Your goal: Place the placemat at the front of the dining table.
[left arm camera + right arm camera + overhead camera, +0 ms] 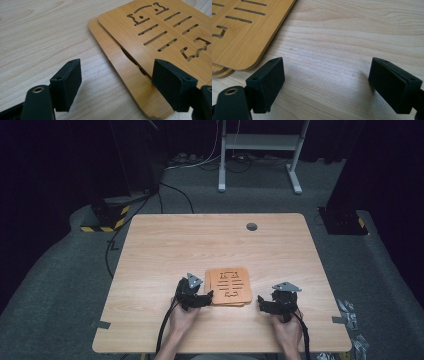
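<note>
Lying stacked, slotted bamboo boards (229, 286) overlap unevenly.

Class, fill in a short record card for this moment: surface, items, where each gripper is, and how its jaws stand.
surface: light wooden table
items: stack of bamboo trivets with slot and animal cut-outs, top one shifted off the one below
left gripper: jaws open, one over bare table, the other over the stack's edge
right gripper: jaws open over bare table, beside the stack, not touching it
held: nothing
</note>
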Available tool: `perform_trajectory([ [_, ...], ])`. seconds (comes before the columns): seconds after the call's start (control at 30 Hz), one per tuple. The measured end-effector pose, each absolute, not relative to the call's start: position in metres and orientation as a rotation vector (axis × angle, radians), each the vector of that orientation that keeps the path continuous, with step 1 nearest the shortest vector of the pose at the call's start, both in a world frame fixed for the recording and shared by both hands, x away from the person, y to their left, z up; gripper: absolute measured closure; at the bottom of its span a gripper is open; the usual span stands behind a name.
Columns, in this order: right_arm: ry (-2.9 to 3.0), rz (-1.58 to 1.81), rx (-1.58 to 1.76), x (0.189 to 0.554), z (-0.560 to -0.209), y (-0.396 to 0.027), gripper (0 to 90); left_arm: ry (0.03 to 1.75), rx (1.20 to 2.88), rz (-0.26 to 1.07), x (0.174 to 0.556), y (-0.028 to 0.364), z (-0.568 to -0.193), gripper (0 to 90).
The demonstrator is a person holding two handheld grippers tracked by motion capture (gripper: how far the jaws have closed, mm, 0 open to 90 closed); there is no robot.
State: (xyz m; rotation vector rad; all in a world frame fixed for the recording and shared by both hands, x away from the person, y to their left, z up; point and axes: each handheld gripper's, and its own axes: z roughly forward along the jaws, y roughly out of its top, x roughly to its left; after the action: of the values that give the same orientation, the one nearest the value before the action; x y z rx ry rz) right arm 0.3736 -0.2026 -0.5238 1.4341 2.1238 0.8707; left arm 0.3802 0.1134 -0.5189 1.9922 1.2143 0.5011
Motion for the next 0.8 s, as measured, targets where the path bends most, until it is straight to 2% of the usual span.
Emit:
perform_trajectory([
  [0.37,2.11,0.869,1.436,0.374,-0.524,-0.201,12.5,1.229,1.984,0.483,0.381,0.115,-0.519,23.1],
  [0.8,2.123,0.964,1.423,0.372,-0.52,-0.203,16.8,1.374,1.899,0.51,0.384,0.166,-0.517,23.1],
])
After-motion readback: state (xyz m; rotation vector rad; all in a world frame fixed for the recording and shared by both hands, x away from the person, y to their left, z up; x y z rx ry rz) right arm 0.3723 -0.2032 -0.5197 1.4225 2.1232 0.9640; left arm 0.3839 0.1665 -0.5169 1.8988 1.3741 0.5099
